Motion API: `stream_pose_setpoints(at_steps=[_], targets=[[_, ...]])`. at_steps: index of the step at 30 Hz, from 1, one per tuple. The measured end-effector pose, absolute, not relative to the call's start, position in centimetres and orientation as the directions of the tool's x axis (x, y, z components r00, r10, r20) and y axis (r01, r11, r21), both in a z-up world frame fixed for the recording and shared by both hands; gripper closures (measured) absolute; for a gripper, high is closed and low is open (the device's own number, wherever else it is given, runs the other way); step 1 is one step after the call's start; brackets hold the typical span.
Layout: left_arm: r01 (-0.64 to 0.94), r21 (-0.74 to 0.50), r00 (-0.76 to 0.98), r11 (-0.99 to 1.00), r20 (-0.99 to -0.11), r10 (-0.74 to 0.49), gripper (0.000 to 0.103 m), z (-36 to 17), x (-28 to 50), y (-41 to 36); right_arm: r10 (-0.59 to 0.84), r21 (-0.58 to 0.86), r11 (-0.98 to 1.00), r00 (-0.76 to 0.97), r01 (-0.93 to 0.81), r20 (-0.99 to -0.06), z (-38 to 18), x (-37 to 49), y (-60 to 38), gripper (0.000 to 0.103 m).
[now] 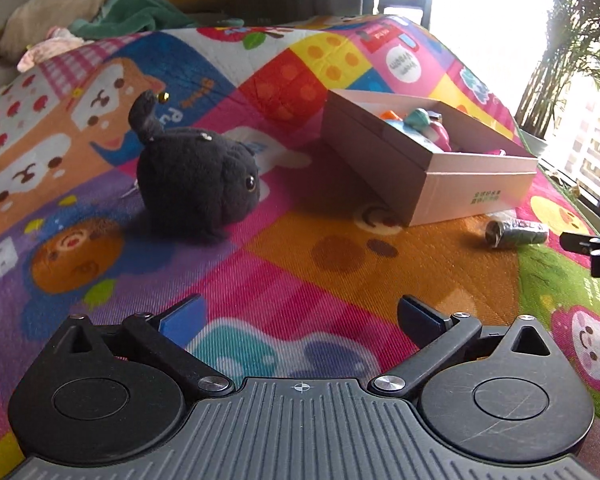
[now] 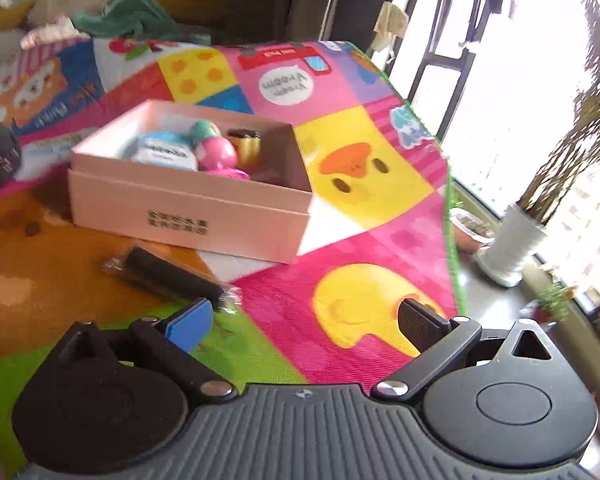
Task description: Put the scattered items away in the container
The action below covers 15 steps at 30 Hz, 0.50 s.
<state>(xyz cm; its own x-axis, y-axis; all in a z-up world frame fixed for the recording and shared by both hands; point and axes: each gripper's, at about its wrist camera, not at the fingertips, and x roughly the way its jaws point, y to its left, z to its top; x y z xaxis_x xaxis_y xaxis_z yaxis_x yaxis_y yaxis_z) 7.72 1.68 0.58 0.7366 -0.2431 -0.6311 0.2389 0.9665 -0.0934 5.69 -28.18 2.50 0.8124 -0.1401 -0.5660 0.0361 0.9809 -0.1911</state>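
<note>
Over bright play mat [image 1: 340,248], both grippers (left [image 1: 300,316], right [image 2: 304,320]) tilt downward, fingers spread, empty.

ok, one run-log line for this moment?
left gripper: open, empty | right gripper: open, empty | black plush toy, wrapped dark roll: on mat, outside pink box | box: partly filled

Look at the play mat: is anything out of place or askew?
Yes. The dark grey plush toy and the black roll in clear wrapping lie on the colourful mat, outside the pink cardboard box, which sits tilted in the left wrist view.
</note>
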Motion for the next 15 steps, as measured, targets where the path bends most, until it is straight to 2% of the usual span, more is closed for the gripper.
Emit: stream_pose_setpoints(at_steps=[2,3,11,15], targets=[[0.232,-0.106,0.738,0.967,-0.628,-0.246,0.000,0.6,7.7,1.9,-0.011,-0.068,0.997,0.802,-0.036,-0.598,3.0,5.5,-28.3,0.000],[0.230,-0.106,0.738,0.967,-0.630,-0.244,0.000,0.6,7.7,1.9,0.001,-0.059,0.997,0.798,-0.045,-0.602,2.9,5.5,-27.9,0.000],[0.251,-0.037,0.720,0.967,-0.660,-0.213,0.000,0.5,8.0,0.9,0.001,-0.039,0.999,0.748,-0.036,-0.664,-0.3,7.2,-25.2,0.000],[0.241,-0.064,0.734,0.969,-0.641,-0.225,0.000,0.8,8.2,1.5,0.018,0.004,1.000,0.735,-0.021,-0.678,-0.5,7.5,-25.8,0.000]])
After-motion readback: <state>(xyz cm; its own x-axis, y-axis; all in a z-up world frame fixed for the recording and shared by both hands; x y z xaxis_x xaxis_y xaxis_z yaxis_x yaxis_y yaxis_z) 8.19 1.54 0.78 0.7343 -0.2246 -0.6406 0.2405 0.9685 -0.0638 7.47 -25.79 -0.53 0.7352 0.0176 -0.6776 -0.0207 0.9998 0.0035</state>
